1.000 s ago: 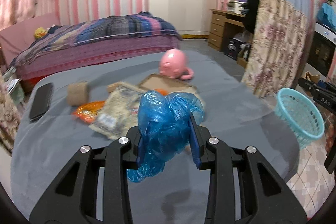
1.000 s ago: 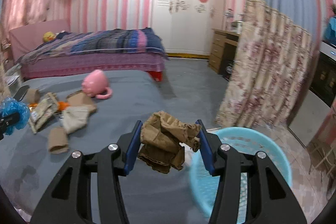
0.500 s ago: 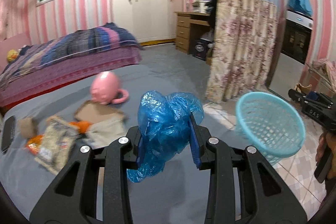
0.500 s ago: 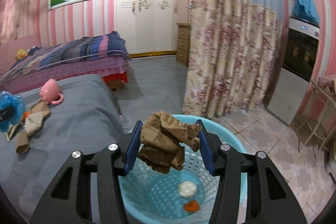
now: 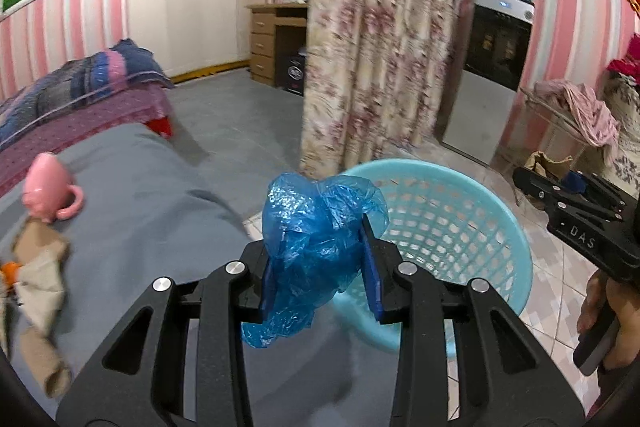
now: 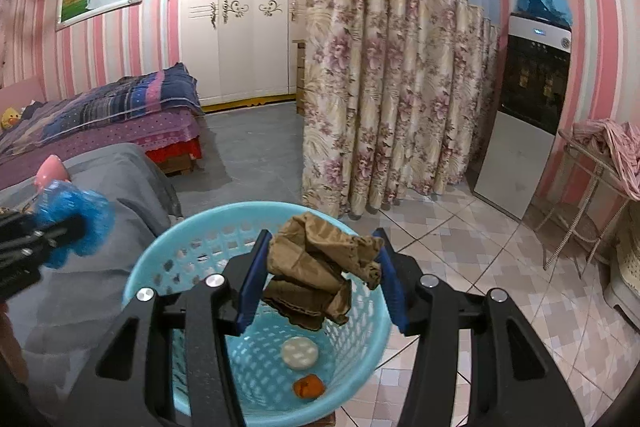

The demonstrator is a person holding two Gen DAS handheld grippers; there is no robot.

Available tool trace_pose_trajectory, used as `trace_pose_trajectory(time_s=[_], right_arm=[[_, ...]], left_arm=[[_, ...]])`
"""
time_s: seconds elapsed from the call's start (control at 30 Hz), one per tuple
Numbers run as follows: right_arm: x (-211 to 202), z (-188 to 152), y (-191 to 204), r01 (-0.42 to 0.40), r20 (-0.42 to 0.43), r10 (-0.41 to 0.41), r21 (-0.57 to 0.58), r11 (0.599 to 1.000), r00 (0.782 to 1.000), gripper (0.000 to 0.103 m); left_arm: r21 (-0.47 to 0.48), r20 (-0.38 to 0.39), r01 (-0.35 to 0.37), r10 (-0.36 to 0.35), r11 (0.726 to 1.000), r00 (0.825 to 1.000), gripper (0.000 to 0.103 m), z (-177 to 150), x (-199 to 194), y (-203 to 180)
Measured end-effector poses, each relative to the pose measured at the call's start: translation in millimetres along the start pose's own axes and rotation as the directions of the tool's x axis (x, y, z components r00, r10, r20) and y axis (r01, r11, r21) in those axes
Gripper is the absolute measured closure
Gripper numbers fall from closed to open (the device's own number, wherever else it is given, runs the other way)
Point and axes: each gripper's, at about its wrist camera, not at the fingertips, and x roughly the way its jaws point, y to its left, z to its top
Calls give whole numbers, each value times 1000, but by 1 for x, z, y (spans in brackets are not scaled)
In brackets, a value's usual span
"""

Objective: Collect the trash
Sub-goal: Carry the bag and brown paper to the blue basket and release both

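My left gripper (image 5: 320, 267) is shut on a crumpled blue plastic bag (image 5: 316, 231) and holds it over the grey bed edge, just left of the light blue basket (image 5: 496, 223). My right gripper (image 6: 320, 279) is shut on a crumpled brown paper wad (image 6: 316, 267) and holds it above the basket (image 6: 160, 267), which holds a white disc (image 6: 300, 353) and an orange scrap (image 6: 308, 386). The blue bag also shows at the left of the right wrist view (image 6: 76, 223). The right gripper body shows at the right of the left wrist view (image 5: 580, 211).
A pink mug (image 5: 46, 191), brown paper scraps (image 5: 38, 267) and an orange wrapper (image 5: 8, 273) lie on the grey bed (image 5: 152, 195). A floral curtain (image 6: 392, 99) hangs behind the basket. A tiled floor (image 6: 500, 247), a metal rack (image 6: 592, 163) and a dark cabinet (image 6: 532, 83) stand to the right.
Both grippers swung right from the bed toward the basket. The right gripper with the paper wad now hangs over the basket; the left with the blue bag has come up beside it.
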Motion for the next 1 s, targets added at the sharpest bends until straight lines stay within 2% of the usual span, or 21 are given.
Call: trace_pose_trajectory(time_s=[0.2, 0.27, 0.33, 0.4, 0.6, 0.93, 1.0], right_arm=[[8, -6, -20, 23, -18, -22, 56, 998, 1000, 52], [10, -7, -23, 27, -22, -25, 62, 998, 999, 52], [12, -7, -23, 26, -27, -25, 62, 998, 999, 52], [15, -7, -21, 22, -30, -21, 58, 998, 999, 52], [19, -10, -7, 12, -37, -10, 40, 999, 999, 52], [42, -20, 31, 1, -67, 1, 23, 1000, 998, 51], [46, -19, 38, 10, -68, -9, 12, 1000, 998, 46]], left_arm=[[27, -32, 45, -45, 999, 999, 68, 5, 34, -31], [47, -36, 43, -42, 998, 998, 63, 9, 40, -38], [54, -31, 38, -36, 998, 999, 36, 13, 42, -41], [44, -9, 22, -22, 999, 1000, 25, 17, 40, -37], [22, 18, -64, 64, 998, 998, 8, 20, 27, -7], [-48, 24, -178, 180, 983, 983, 6, -8, -21, 58], [-62, 28, -191, 193, 980, 981, 6, -11, -31, 68]])
